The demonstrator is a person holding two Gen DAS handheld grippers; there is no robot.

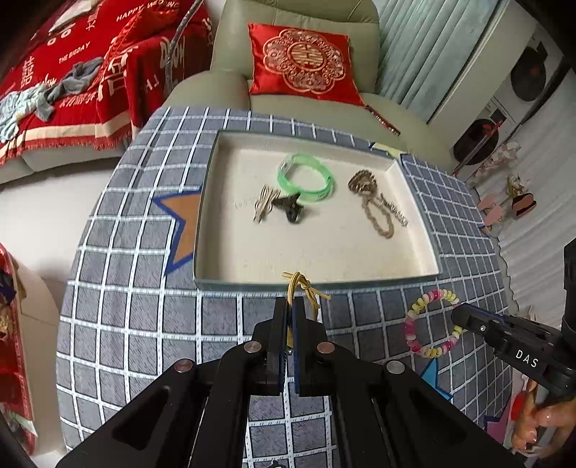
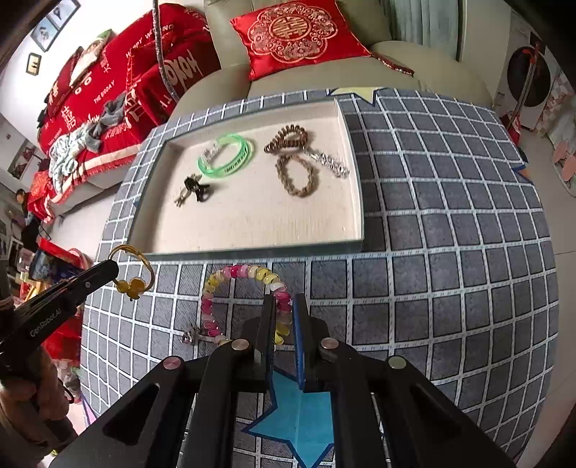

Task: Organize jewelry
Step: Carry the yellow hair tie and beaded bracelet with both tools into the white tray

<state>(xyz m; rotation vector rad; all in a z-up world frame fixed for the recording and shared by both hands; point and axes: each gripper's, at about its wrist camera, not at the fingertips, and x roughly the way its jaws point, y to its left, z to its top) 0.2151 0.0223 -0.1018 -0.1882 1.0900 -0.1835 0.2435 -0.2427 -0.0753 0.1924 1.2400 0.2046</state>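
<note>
A shallow cream-lined tray (image 1: 414, 252) (image 2: 252, 230) sits on a grey checked cloth. It holds a green bangle (image 1: 306, 176) (image 2: 226, 154), a dark clip (image 1: 291, 208) (image 2: 196, 187), a brown chain bracelet (image 1: 378, 216) (image 2: 297, 176), a brown coil tie (image 2: 288, 138) and a silver clip (image 2: 329, 162). My left gripper (image 1: 291, 302) (image 2: 111, 268) is shut on a yellow hair tie (image 1: 300, 284) (image 2: 135, 273), held above the tray's near rim. My right gripper (image 2: 284, 306) (image 1: 455, 313) is shut on a pink and yellow bead bracelet (image 2: 241, 277) (image 1: 424, 324) on the cloth.
A grey sofa with a red embroidered cushion (image 1: 302, 61) (image 2: 295, 32) stands behind the table. Red blankets (image 1: 72, 82) lie at the left. A white appliance (image 1: 518, 90) and slippers (image 1: 504, 208) are at the right. A blue star (image 2: 295, 414) marks the cloth's near edge.
</note>
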